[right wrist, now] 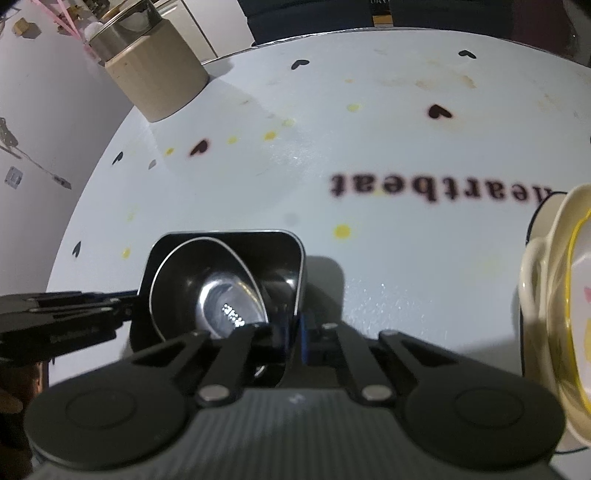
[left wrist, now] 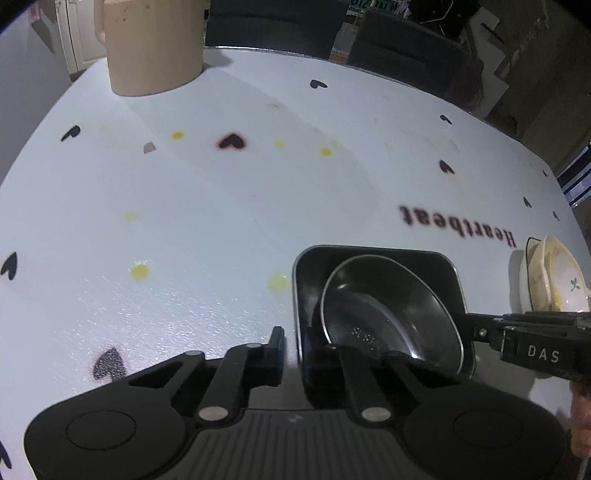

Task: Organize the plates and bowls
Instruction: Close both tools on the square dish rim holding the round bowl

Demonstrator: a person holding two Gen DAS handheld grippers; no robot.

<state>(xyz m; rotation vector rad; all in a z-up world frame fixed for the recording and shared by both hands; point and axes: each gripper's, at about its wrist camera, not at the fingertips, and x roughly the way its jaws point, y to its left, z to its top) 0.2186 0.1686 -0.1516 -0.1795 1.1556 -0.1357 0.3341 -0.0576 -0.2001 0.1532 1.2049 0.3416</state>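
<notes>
A round steel bowl (left wrist: 391, 314) lies tilted inside a dark square steel dish (left wrist: 376, 266) on the white table. My left gripper (left wrist: 299, 350) straddles the dish's left wall, one finger inside and one outside. My right gripper (right wrist: 291, 332) straddles the dish's right wall (right wrist: 297, 266) the same way, with the bowl (right wrist: 210, 291) just left of it. I cannot tell whether either one presses on the wall. The right gripper also shows from the side in the left wrist view (left wrist: 517, 336). A stack of cream plates and bowls (right wrist: 550, 306) stands at the right.
A beige canister (left wrist: 155, 48) with a steel lid (right wrist: 122, 26) stands at the table's far left corner. The white tablecloth (left wrist: 258, 206) has black hearts, yellow dots and the word "Heartbeat". Dark chairs stand beyond the far edge.
</notes>
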